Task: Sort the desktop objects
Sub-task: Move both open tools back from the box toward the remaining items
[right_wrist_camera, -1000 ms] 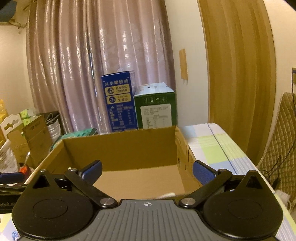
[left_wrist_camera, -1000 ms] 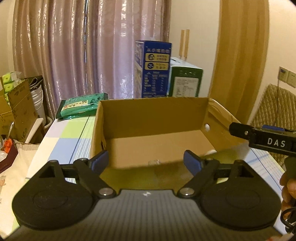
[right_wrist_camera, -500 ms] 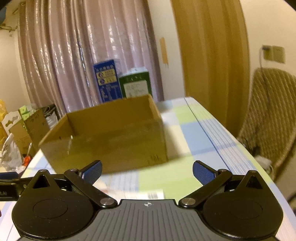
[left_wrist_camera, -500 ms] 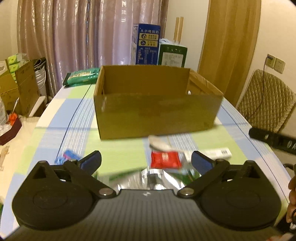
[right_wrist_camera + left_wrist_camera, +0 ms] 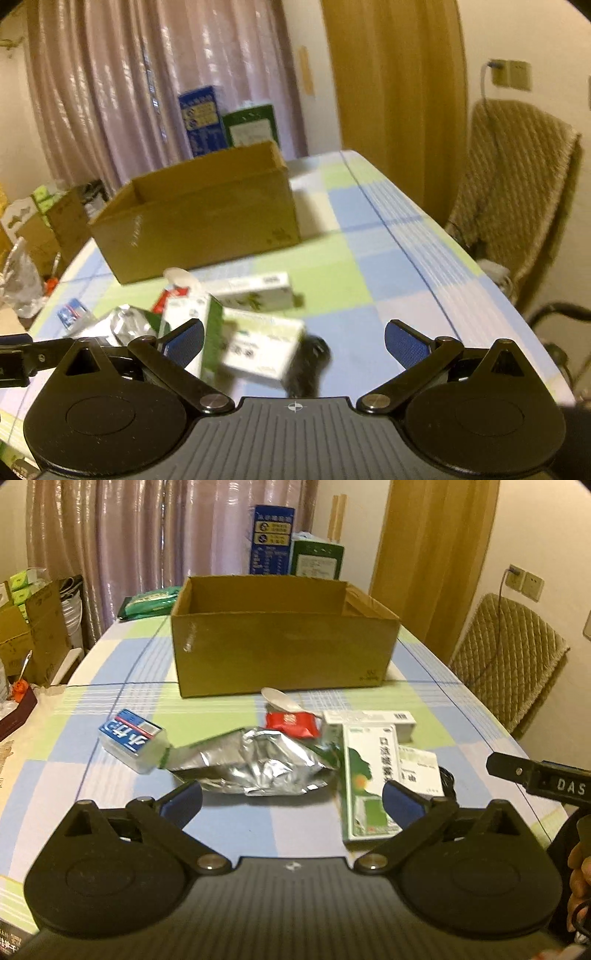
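Both hand-held grippers had drawn back from over the cardboard box point(image 5: 284, 635), so the clutter in front of it came into view. The left hand-held gripper point(image 5: 293, 801), its jaws just widened, stood spread and empty above the foil bag point(image 5: 255, 764) on the desk point(image 5: 110, 686). The right hand-held gripper point(image 5: 293, 341) was likewise spread, holding nothing, over the medicine boxes point(image 5: 258, 343).
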